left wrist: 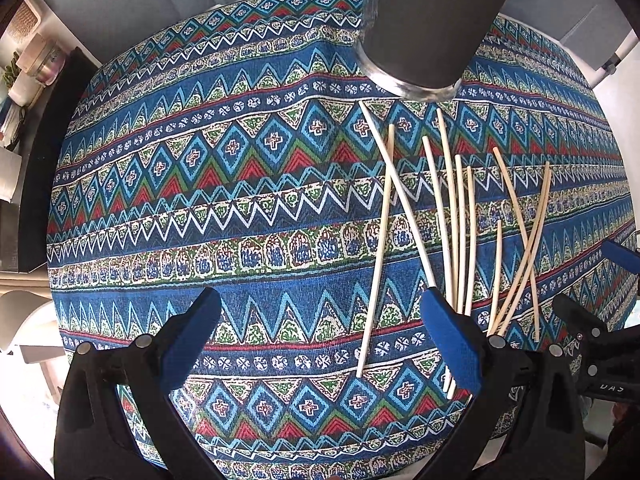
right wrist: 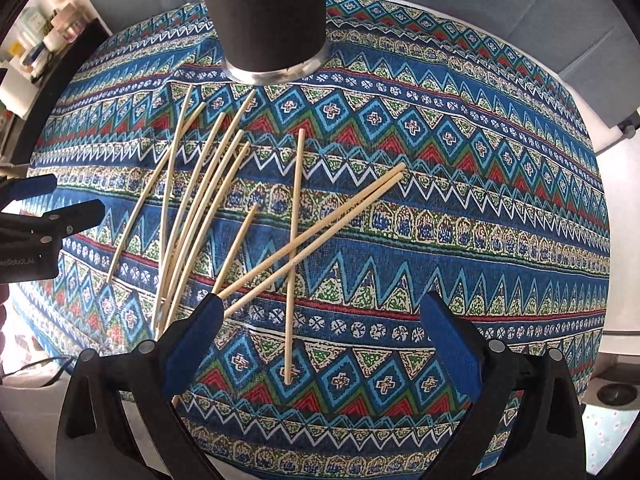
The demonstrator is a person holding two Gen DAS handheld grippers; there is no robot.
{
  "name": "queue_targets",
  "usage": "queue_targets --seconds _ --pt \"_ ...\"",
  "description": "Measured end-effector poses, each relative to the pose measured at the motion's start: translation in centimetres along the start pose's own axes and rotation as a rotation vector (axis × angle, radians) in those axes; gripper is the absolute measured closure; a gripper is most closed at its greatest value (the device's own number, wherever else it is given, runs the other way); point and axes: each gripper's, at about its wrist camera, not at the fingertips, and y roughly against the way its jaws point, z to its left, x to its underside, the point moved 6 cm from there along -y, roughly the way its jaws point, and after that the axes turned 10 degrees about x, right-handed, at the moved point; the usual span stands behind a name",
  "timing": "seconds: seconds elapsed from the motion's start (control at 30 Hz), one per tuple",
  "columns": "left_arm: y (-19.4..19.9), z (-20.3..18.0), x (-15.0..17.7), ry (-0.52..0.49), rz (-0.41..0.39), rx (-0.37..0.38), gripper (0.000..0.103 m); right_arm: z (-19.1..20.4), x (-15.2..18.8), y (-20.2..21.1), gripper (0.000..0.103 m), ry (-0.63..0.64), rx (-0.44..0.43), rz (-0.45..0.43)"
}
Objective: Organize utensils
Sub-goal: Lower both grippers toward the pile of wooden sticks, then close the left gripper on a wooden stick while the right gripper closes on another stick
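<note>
Several pale wooden chopsticks [left wrist: 456, 216] lie scattered on a round table with a patterned blue cloth [left wrist: 240, 200]; they also show in the right wrist view [right wrist: 216, 200]. A dark cylindrical holder [left wrist: 432, 28] stands at the far side, just beyond the chopsticks, and is also in the right wrist view [right wrist: 268, 20]. My left gripper [left wrist: 324, 300] is open and empty, above the cloth left of the chopsticks. My right gripper [right wrist: 320, 304] is open and empty, above the near ends of the crossed chopsticks [right wrist: 320, 232]. Each gripper shows at the edge of the other's view.
The table edge curves close below both grippers. A dark counter with boxes and containers [left wrist: 28, 64] stands off the table's left. A grey chair back [right wrist: 600, 40] stands beyond the far right edge.
</note>
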Motion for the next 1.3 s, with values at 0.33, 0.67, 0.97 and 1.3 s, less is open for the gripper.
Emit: queue_targets --seconds 0.33,0.67,0.97,1.3 --pt "-3.0 0.3 0.4 -0.059 0.046 -0.036 0.006 0.4 1.6 -3.4 0.037 0.015 0.003 0.07" --pt "-6.4 0.3 0.6 -0.106 0.043 -0.003 0.005 2.7 1.6 -4.4 0.042 0.055 -0.015 0.046" --pt "-5.9 0.2 1.6 -0.181 0.009 0.07 0.055 3.3 1.5 -3.9 0.094 0.1 -0.044 0.03" --pt "-5.6 2.8 3.7 -0.028 0.071 0.215 0.099 1.5 2.3 -2.3 0.098 0.068 -0.143 0.096"
